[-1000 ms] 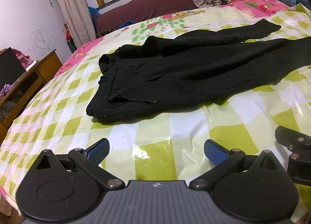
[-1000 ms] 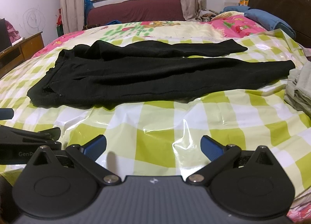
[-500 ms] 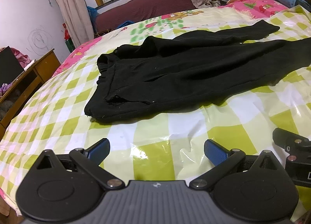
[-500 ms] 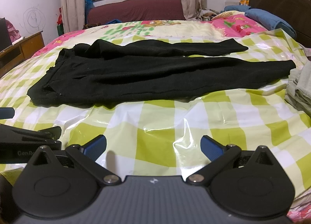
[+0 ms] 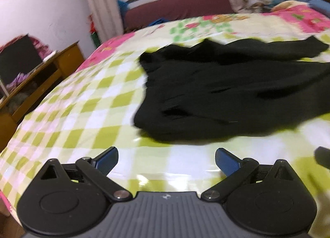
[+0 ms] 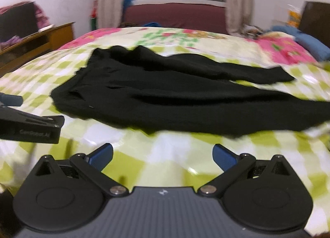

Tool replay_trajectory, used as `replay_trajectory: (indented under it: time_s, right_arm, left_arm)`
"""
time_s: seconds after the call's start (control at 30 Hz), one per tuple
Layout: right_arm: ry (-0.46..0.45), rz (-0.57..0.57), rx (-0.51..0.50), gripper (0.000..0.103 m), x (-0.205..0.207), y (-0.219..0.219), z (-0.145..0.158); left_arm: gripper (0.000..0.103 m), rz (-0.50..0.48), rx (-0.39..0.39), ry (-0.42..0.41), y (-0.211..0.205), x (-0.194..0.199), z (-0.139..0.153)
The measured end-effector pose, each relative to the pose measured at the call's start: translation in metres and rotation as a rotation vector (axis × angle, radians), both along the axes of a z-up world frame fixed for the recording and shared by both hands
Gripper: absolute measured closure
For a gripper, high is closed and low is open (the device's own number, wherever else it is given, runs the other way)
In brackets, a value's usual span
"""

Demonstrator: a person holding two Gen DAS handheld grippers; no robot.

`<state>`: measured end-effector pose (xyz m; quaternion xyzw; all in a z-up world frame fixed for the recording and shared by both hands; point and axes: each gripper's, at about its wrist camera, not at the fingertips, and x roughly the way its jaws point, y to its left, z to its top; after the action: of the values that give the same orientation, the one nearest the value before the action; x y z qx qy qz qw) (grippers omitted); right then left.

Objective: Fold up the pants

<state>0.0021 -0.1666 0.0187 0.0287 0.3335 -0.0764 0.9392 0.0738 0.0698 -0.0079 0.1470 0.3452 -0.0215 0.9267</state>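
Black pants point(image 5: 226, 93) lie spread flat on the green-and-white checked bed cover point(image 5: 86, 114), waistband to the left and both legs running to the right. They also show in the right wrist view point(image 6: 185, 101). My left gripper point(image 5: 166, 160) is open and empty, hovering over the cover just in front of the waistband's near corner. My right gripper point(image 6: 163, 156) is open and empty, in front of the near edge of the pants. The left gripper's body point(image 6: 31, 128) shows at the left of the right wrist view. Both views are blurred.
A wooden desk point(image 5: 31, 85) stands left of the bed. A dark red sofa point(image 6: 175, 15) sits under the window at the back. Blue bedding point(image 6: 309, 44) and a pink flowered sheet point(image 6: 284, 50) lie at the far right by the dark headboard point(image 6: 315, 17).
Both grippers have moved forward and swung left, closer to the pants. The pants now fill more of both views. Both stay open and empty.
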Motion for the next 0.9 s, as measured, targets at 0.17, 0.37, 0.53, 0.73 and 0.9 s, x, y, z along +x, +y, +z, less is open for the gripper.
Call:
replay_trajectory:
  time_s: [0.17,0.37,0.53,0.73,0.9]
  right_arm:
    - [0.007,0.177,-0.041,0.012,0.05,0.024,-0.004]
    - [0.029,0.363,-0.098,0.019,0.102,0.054,-0.018]
    - [0.098,0.468,-0.125,0.042,0.126,0.069,-0.036]
    - [0.139,0.478,-0.106,0.072,0.139,0.073,-0.032]
    - [0.179,0.458,-0.078,0.082,0.143,0.075,-0.027]
  left_arm:
    - [0.0,0.027,0.002,-0.005,0.028,0.038,-0.008]
    - [0.0,-0.086,0.064,-0.023,0.031,0.065,-0.022]
    - [0.003,-0.187,0.058,0.007,0.035,0.079,-0.031]
    - [0.038,-0.327,-0.022,0.092,0.04,0.085,-0.03]
    - [0.049,-0.355,-0.022,0.128,0.049,0.084,-0.024]
